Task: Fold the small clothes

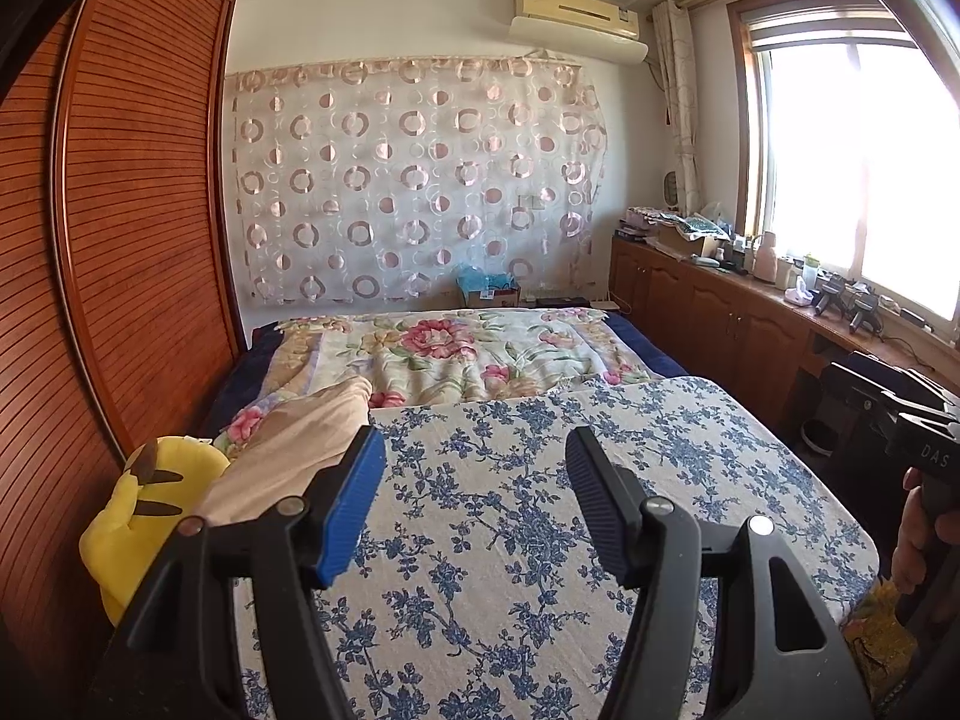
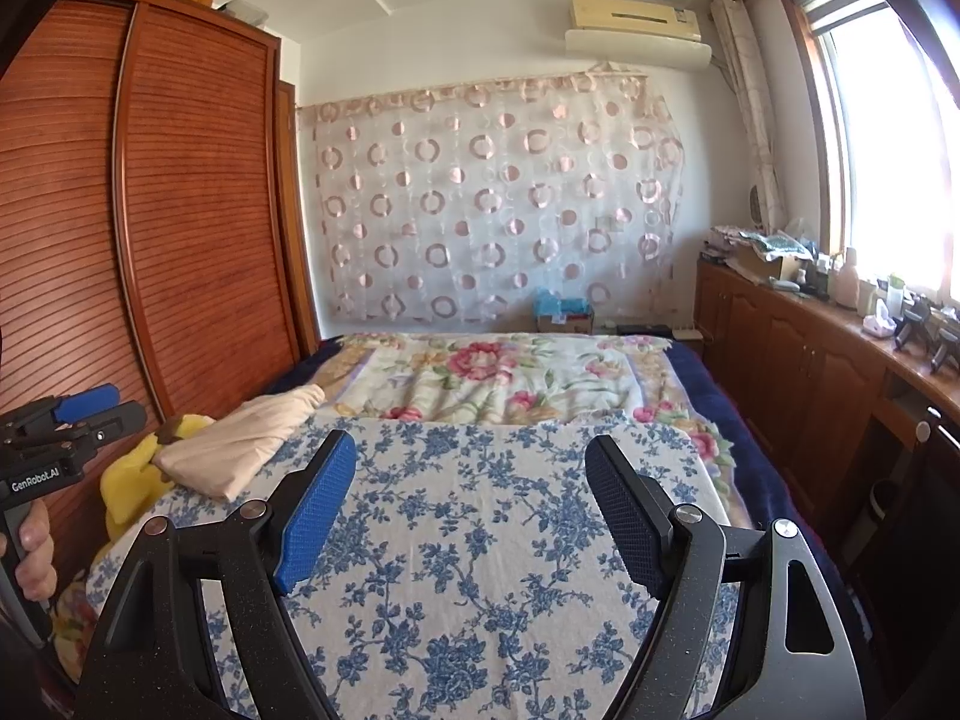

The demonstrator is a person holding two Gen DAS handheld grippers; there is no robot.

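By the wardrobe [image 1: 120, 210] on the left, a yellow plush [image 1: 138, 516] sat at the bed's edge, and just beside it, partly over it, lay the cloth [image 2: 240, 444]: a pale peach garment, bunched and loosely doubled over, resting on the left edge of the blue-flowered board [image 2: 480, 540] that lay across the bed [image 2: 492, 378]. Nothing else to fold was on the board.

The left tool [image 1: 474, 492] hung above the board with its jaws released and nothing between them; the cloth was just to the left of its blue pad. The right tool [image 2: 471, 510] was likewise released, jaws wide, empty, over bare board and well apart from the cloth. Each was held in a hand.

The cloth looked light and limp, thin enough to sag and slide over itself. I judged it would not keep a shape when lifted, so it would want spreading flat on the board first. A good hold seemed to be the near corner or hem at its lower end, pinching one layer only; a grab at the thick middle would likely drag the whole bundle.

Along the right ran a worktop [image 2: 840, 324] under the window, crowded with bottles.
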